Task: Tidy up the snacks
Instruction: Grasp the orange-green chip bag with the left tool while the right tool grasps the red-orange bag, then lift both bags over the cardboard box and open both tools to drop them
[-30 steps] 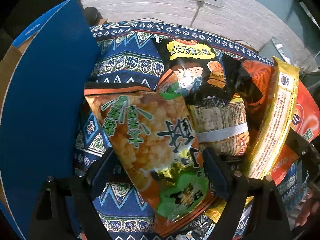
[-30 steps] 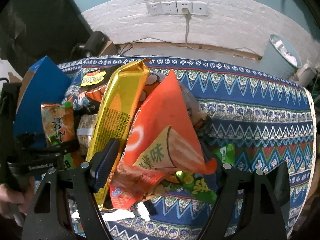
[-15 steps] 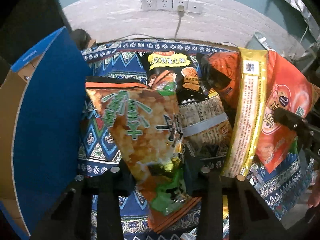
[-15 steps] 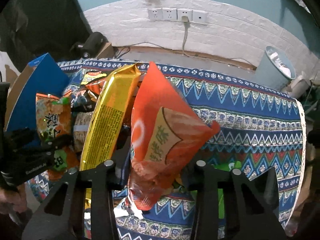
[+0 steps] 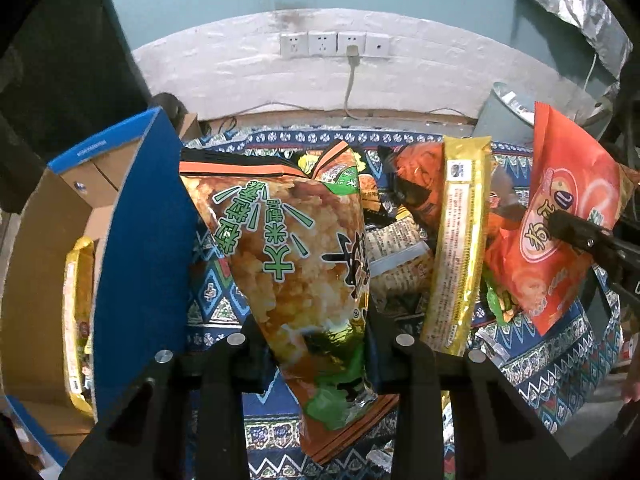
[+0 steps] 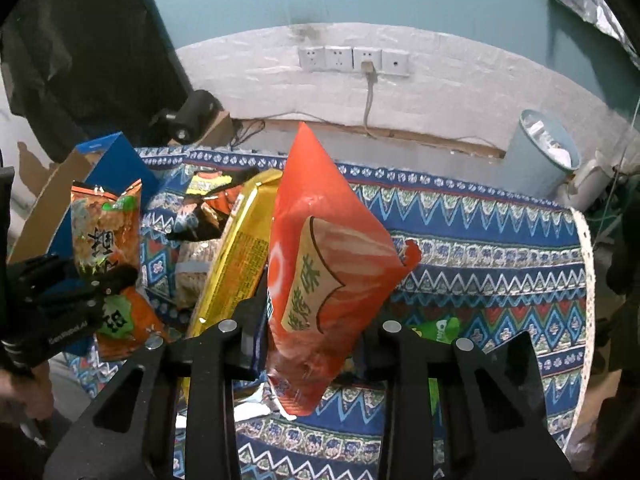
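Snacks are being lifted from the table (image 6: 500, 248): the left tool (image 5: 316, 340) is clamped on a green bag (image 5: 292, 264), the right tool (image 6: 308, 328) on a red bag (image 6: 320, 264). Next, both should be carried into the box (image 5: 40, 264).

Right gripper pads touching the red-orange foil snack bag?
Touching. The right wrist view shows the right gripper clamped on the red-orange foil snack bag, both pads pressed into its crumpled lower part.

1 orange-green snack bag (image 5: 296, 264), 1 red snack bag (image 6: 324, 264), 1 gold packet (image 5: 456, 248), 1 blue box (image 5: 136, 256), 4 wall sockets (image 6: 354, 60), 1 bin (image 6: 540, 152).
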`<state>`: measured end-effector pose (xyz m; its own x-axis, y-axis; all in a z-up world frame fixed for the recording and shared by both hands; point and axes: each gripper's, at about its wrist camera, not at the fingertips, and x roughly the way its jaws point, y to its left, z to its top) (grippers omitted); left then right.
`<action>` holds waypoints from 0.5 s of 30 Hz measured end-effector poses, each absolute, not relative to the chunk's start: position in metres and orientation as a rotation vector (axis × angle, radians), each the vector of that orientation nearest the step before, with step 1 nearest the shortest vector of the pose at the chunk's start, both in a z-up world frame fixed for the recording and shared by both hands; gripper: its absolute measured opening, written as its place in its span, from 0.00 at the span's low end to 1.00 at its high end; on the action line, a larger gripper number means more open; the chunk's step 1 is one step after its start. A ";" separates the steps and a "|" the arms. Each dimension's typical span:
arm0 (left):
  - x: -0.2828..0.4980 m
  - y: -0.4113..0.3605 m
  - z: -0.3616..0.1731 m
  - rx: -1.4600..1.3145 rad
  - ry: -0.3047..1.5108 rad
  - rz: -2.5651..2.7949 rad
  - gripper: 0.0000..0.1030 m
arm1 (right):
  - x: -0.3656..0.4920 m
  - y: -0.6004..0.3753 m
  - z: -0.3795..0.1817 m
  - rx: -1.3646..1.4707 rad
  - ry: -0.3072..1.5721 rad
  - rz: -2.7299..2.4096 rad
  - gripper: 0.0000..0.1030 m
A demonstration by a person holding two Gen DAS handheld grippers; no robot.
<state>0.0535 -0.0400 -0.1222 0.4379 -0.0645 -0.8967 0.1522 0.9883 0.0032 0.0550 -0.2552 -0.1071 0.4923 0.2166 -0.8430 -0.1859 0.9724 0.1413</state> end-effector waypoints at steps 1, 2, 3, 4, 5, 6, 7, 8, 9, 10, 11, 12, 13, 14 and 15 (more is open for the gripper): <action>0.052 -0.040 -0.120 0.091 1.103 -0.135 0.34 | 0.053 -0.254 -0.104 0.023 1.021 0.241 0.30; 0.051 -0.041 -0.118 0.096 1.096 -0.136 0.34 | 0.052 -0.254 -0.102 0.019 1.015 0.238 0.30; 0.050 -0.041 -0.116 0.100 1.089 -0.137 0.34 | 0.051 -0.254 -0.100 0.018 1.011 0.236 0.30; 0.048 -0.040 -0.113 0.102 1.082 -0.137 0.34 | 0.050 -0.254 -0.097 0.017 1.006 0.233 0.30; 0.046 -0.039 -0.110 0.106 1.072 -0.137 0.34 | 0.048 -0.256 -0.095 0.015 1.001 0.230 0.30; 0.044 -0.038 -0.107 0.110 1.064 -0.137 0.34 | 0.048 -0.256 -0.093 0.015 0.998 0.229 0.30; 0.043 -0.037 -0.105 0.116 1.054 -0.137 0.34 | 0.047 -0.256 -0.091 0.017 0.995 0.228 0.30; 0.041 -0.037 -0.100 0.122 1.043 -0.134 0.34 | 0.046 -0.256 -0.089 0.019 0.991 0.227 0.30; 0.040 -0.036 -0.098 0.126 1.034 -0.133 0.34 | 0.045 -0.256 -0.087 0.019 0.990 0.225 0.30; 0.037 -0.036 -0.094 0.130 1.025 -0.132 0.34 | 0.044 -0.257 -0.085 0.020 0.985 0.222 0.30; 0.036 -0.034 -0.090 0.132 1.016 -0.131 0.34 | 0.043 -0.257 -0.082 0.023 0.981 0.222 0.30; 0.035 -0.033 -0.087 0.134 1.007 -0.131 0.34 | 0.042 -0.257 -0.081 0.024 0.979 0.222 0.30; 0.034 -0.032 -0.084 0.136 1.000 -0.130 0.34 | 0.042 -0.257 -0.079 0.023 0.975 0.221 0.30; 0.032 -0.030 -0.081 0.140 0.990 -0.130 0.34 | 0.041 -0.257 -0.077 0.019 0.970 0.219 0.30; 0.031 -0.029 -0.078 0.145 0.980 -0.130 0.34 | 0.039 -0.256 -0.075 0.015 0.965 0.219 0.30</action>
<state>0.0306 -0.0290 -0.0778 0.5508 -0.0436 -0.8335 0.1745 0.9826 0.0639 0.0388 -0.2556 -0.0748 0.5489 0.1911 -0.8138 -0.1782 0.9779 0.1095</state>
